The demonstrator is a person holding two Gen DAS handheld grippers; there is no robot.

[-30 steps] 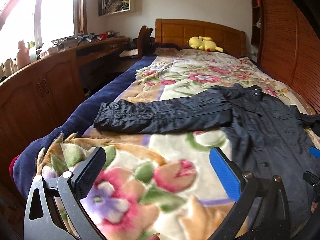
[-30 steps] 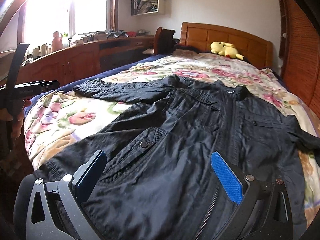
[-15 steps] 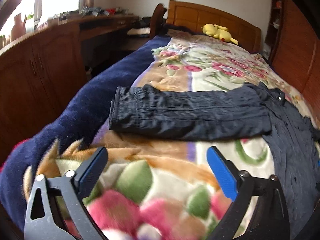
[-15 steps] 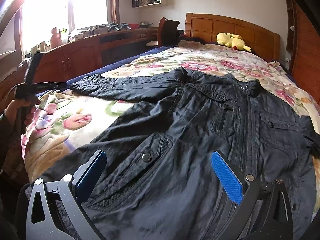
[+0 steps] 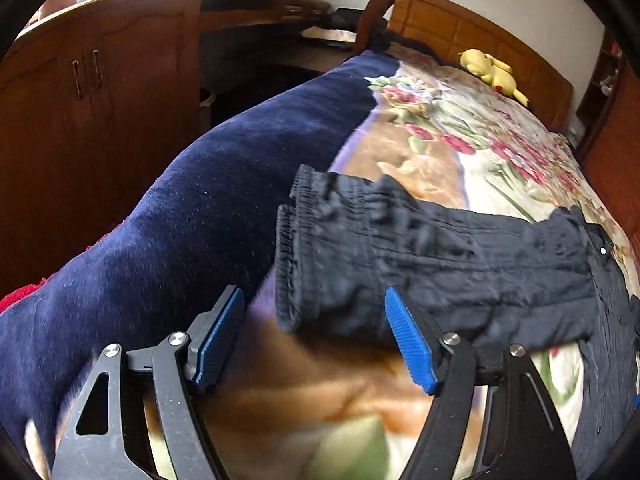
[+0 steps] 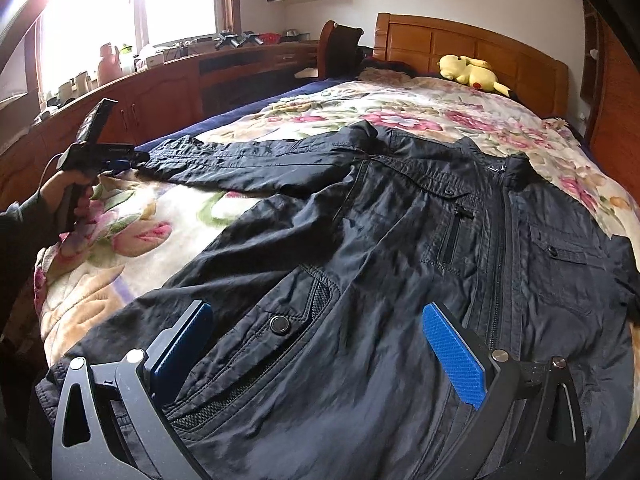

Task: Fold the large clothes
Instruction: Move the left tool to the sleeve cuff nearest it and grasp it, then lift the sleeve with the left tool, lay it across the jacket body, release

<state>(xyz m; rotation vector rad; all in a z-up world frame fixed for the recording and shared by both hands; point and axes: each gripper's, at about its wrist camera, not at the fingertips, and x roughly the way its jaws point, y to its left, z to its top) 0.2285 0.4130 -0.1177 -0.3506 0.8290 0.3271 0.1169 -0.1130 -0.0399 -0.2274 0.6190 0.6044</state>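
Left wrist view: the left gripper (image 5: pixel 314 342) hangs low over the bed's floral fleece blanket (image 5: pixel 460 152), at the edge where its navy blue plush border (image 5: pixel 192 236) falls away.
Left fingers: the blue-padded fingers (image 5: pixel 408 346) have just been closing but stand apart; the ribbed cuff of the black jacket sleeve (image 5: pixel 400 256) lies between their tips, and no pad visibly presses it.
Sleeve: stretched flat across the blanket, cuff toward the navy border.
Background: a yellow plush toy (image 5: pixel 492 70) lies by the wooden headboard (image 5: pixel 472 36).

Right wrist view: the right gripper (image 6: pixel 320 354) hovers over the lower front of the large black nylon jacket (image 6: pixel 400 248).
Right fingers: spread wide and released, nothing between them but the cloth below.
Jacket: spread front-up on the blanket, zipper closed, collar toward the headboard, one sleeve stretched out to the left.
Person: a hand (image 6: pixel 66 196) grips the left gripper's handle at the sleeve's cuff.
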